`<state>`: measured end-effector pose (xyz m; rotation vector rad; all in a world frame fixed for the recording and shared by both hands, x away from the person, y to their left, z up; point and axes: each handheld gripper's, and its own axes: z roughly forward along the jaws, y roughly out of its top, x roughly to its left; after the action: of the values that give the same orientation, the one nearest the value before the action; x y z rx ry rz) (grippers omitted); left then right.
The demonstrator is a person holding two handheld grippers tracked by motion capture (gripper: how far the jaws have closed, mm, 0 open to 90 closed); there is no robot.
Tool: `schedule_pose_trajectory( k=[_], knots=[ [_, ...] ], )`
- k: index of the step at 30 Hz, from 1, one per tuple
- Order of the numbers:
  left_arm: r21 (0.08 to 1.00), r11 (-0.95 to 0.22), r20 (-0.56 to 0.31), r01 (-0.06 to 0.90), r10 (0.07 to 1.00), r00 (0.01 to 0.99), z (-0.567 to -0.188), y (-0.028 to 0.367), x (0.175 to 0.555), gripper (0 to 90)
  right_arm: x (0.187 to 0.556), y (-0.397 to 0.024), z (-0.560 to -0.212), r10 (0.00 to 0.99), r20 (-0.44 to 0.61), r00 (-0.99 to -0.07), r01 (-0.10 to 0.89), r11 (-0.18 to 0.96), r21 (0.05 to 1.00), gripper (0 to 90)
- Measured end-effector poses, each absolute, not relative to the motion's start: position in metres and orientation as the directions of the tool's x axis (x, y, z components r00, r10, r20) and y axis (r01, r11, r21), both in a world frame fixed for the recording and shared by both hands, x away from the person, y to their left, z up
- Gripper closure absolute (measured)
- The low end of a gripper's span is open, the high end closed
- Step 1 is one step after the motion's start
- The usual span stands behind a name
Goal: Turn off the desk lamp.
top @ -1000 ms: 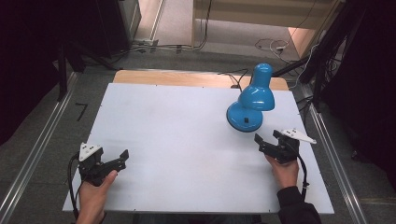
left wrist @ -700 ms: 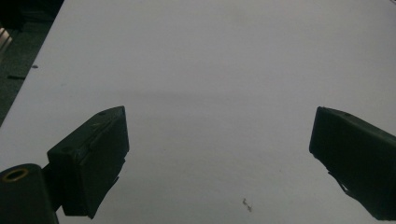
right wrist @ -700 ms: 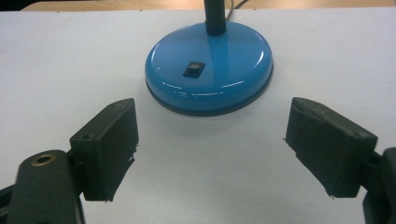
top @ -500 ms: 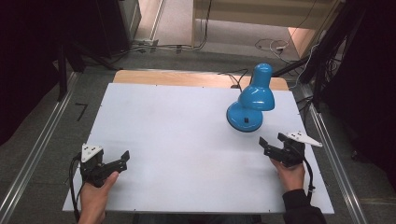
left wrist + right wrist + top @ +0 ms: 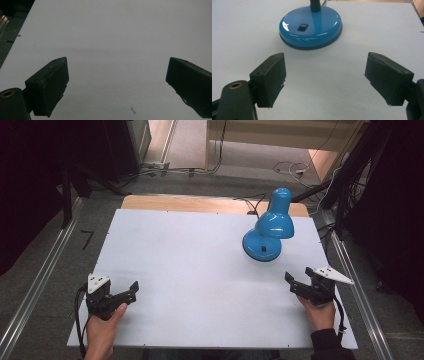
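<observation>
A blue desk lamp stands at the back right of the white table, its shade bent down over its round base, which carries a small black switch. My right gripper is open near the table's right front, a short way in front of the lamp base, jaws wide apart with nothing between them. My left gripper is open at the left front corner, over bare table, holding nothing.
A black cable runs from the lamp off the back edge over a wooden board. Metal rails flank the table on both sides. Cables lie on the floor behind.
My right gripper has drawn back toward the front edge, away from the lamp base. My left gripper has shifted slightly toward the front too.
</observation>
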<state>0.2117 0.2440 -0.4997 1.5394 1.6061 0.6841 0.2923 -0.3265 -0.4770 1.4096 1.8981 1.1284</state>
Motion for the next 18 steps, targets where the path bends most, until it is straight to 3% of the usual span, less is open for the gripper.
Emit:
schedule_pose_trajectory(
  k=[18],
  knots=[
    [0.816,0.11,-0.163,0.567,0.986,0.043,-0.503,0.247,0.212,5.1,0.26,-0.356,-0.479,0.949,0.034,-0.313,0.522,0.142,0.841,15.3]
  ],
)
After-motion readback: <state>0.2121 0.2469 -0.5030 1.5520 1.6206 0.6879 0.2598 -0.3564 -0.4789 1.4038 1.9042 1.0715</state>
